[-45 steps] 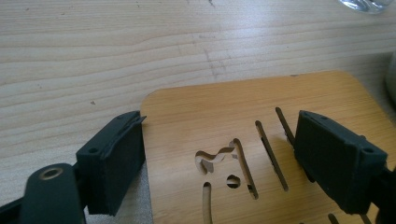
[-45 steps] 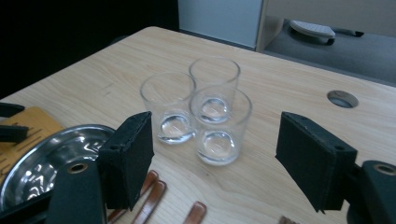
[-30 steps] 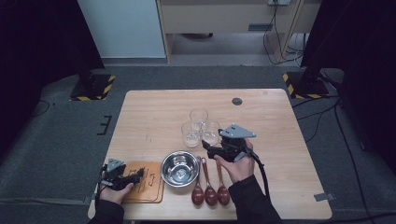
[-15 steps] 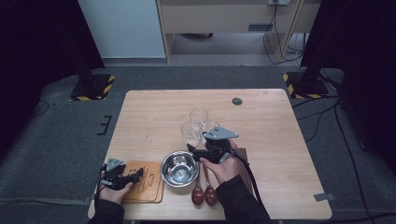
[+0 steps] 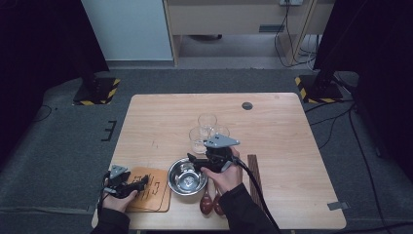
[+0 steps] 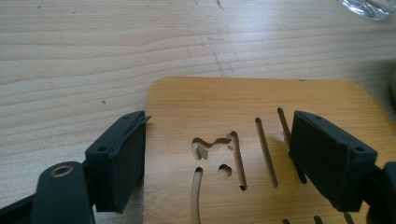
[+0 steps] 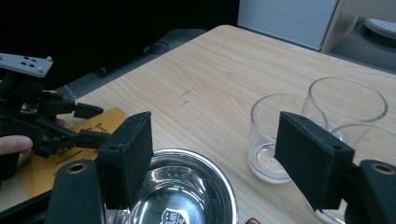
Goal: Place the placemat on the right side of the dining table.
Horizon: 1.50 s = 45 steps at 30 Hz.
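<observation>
I see my left gripper [image 5: 139,182] down at the near left corner of the wooden table [image 5: 292,126]. It lies low over the wooden coaster [image 6: 261,154], a flat brown board with slits and a little shape cut into it. In the left gripper view the two black jaws stand one on each side of the coaster. The left one sits right at its edge and the right one is over the slits. The jaws have just been closing in, with the coaster between them. I cannot tell if the pads are pressing on it yet.

My right gripper [image 5: 195,160] hangs over the steel bowl [image 5: 187,176], which sits just beside the coaster. Its jaws are spread wide with nothing between them. In the right gripper view they frame the shiny bowl below and the glass cups [image 7: 280,135] behind it. There are three clear cups, standing close together near the middle of the table.

Dark wooden spoons [image 5: 210,204] lie at the near edge, partly under my right hand [image 5: 225,176]. A dark brown strip [image 5: 254,176] lies on the table just right of that hand.
</observation>
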{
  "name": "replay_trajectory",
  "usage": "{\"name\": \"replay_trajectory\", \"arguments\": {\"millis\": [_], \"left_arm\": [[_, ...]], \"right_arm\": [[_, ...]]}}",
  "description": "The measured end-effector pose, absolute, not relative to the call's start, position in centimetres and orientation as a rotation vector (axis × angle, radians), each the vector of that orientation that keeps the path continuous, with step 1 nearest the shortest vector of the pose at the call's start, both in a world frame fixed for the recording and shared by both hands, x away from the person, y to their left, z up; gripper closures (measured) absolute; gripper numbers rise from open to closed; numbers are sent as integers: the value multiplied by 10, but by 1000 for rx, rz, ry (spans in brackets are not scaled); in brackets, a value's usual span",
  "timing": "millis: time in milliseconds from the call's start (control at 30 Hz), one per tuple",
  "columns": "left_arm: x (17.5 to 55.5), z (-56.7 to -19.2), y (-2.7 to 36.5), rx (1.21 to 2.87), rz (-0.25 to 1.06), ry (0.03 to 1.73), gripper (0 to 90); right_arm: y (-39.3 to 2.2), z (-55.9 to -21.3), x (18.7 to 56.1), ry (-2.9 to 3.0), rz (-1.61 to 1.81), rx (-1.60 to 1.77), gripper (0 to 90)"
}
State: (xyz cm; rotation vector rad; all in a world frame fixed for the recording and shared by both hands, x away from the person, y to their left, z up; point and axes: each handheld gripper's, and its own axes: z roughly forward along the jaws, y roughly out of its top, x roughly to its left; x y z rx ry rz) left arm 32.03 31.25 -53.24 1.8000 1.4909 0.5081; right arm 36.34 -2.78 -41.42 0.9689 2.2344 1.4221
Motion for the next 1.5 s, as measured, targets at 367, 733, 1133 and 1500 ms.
{"name": "replay_trajectory", "arguments": {"millis": [367, 733, 1133, 1500], "left_arm": [[322, -534, 311, 1810, 527, 1485, 142], [322, -532, 310, 1797, 516, 1504, 196], [321, -530, 312, 1782, 500, 1548, 197], [315, -524, 320, 1728, 481, 1555, 198]], "right_arm": [[-27, -414, 364, 2241, 1424, 969, 272], [-9, -415, 362, 2278, 1427, 946, 269], [20, -425, 362, 2337, 1455, 929, 274], [48, -436, 358, 2410, 1486, 906, 282]]}}
